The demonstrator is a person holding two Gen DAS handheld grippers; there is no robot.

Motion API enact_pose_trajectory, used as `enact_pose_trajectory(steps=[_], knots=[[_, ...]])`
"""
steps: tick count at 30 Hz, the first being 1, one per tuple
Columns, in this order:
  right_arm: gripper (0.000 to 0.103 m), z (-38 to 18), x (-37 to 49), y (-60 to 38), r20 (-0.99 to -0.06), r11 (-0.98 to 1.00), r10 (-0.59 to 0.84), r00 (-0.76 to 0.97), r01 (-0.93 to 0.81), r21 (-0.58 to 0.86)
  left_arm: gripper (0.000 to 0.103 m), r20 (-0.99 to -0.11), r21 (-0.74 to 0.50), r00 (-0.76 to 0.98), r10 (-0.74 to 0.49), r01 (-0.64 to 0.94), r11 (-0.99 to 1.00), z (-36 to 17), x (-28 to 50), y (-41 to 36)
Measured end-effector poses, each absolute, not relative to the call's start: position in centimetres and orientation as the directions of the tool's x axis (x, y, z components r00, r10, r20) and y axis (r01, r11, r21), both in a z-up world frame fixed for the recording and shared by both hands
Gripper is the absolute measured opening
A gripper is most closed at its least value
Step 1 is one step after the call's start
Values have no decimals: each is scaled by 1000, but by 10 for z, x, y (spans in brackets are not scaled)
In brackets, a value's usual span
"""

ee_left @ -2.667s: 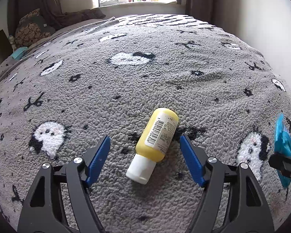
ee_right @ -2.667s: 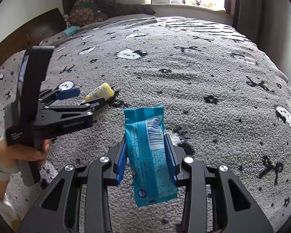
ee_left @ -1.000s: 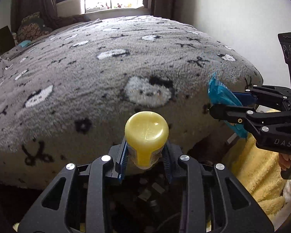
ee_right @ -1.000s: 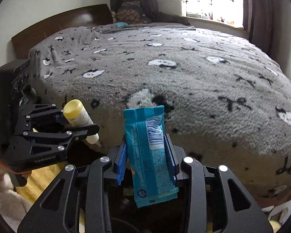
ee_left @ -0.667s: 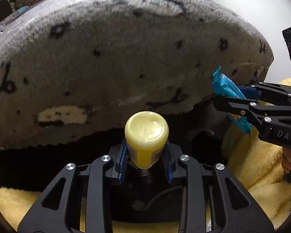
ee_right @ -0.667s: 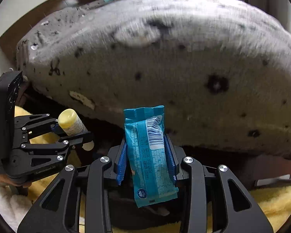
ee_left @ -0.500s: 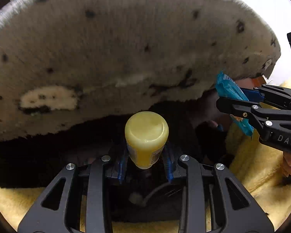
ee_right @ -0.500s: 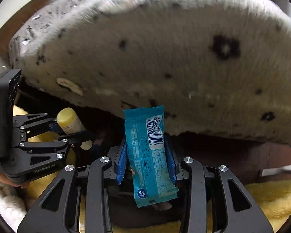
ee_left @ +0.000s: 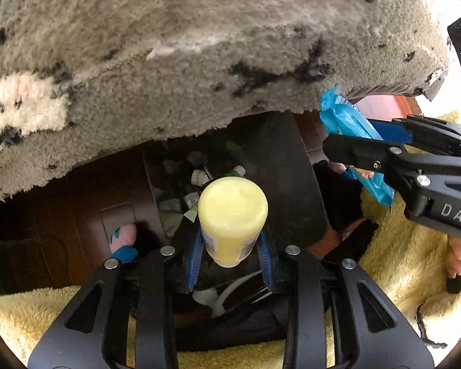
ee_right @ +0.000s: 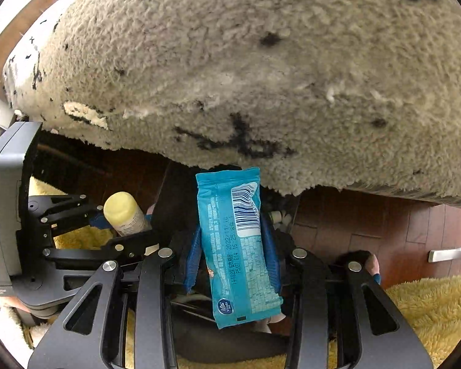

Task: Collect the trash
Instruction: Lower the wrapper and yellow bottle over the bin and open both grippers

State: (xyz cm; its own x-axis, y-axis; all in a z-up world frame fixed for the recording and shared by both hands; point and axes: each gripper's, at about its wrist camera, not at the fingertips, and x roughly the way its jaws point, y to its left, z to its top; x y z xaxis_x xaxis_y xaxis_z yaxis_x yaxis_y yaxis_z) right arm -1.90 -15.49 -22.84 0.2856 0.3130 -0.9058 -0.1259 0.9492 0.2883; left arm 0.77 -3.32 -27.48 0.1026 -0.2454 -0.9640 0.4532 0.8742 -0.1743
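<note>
Blue wrapper (ee_right: pixel 241 246), barcoded and date-stamped 2022, stands pinched in the right gripper (ee_right: pixel 232 256), whose jaws have just eased slightly apart. Left gripper (ee_left: pixel 230 253), narrowly closed, clamps the yellow bottle (ee_left: pixel 232 218) above the black bin (ee_left: pixel 287 184).

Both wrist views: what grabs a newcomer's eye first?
The yellow bottle, clamped bottom-up in the left gripper, sits dead centre of the left view, right above a dark bin with scraps inside. In the right view, the blue wrapper stands upright in the right gripper. A shaggy grey blanket with black marks overhangs the top of both views.
</note>
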Motion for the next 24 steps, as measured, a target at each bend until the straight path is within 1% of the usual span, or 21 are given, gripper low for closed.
enact_pose_trajectory(steps=[5, 6, 7, 8, 12, 18, 20, 21, 22, 23, 24], knots=[[43, -233, -16, -152, -911, 951, 307, 275, -131, 281, 31, -965, -181, 89, -246, 453, 873, -282, 4, -34], [45, -233, -16, -152, -912, 952, 304, 277, -129, 278, 34, -965, -179, 91, -246, 455, 872, -282, 2, -37], [52, -232, -14, -151, -912, 953, 301, 279, -125, 277, 37, -964, -178, 95, -247, 456, 872, -282, 2, -38], [56, -233, -14, -151, -911, 954, 297, 285, -119, 274, 38, -964, -177, 99, -247, 456, 872, -284, 0, -37], [59, -231, -14, -157, -908, 956, 295, 296, -100, 277, 40, -963, -174, 109, -247, 448, 877, -281, 0, -34], [61, -224, -12, -171, -902, 955, 295, 315, -83, 283, 46, -960, -158, 141, -241, 436, 886, -272, 1, -27], [65, -219, -12, -175, -899, 957, 290, 328, -74, 281, 53, -958, -142, 166, -235, 437, 888, -265, 1, -26], [69, -214, -13, -180, -897, 957, 288, 335, -73, 280, 62, -955, -128, 187, -229, 437, 891, -260, 0, -25], [76, -209, -13, -181, -895, 958, 284, 345, -71, 277, 72, -952, -119, 205, -226, 434, 893, -255, 1, -25], [84, -205, -14, -182, -892, 960, 279, 357, -69, 273, 76, -947, -113, 225, -228, 431, 895, -250, 0, -24], [86, -200, -14, -184, -888, 961, 274, 370, -69, 268, 82, -940, -112, 246, -235, 428, 897, -243, -1, -22]])
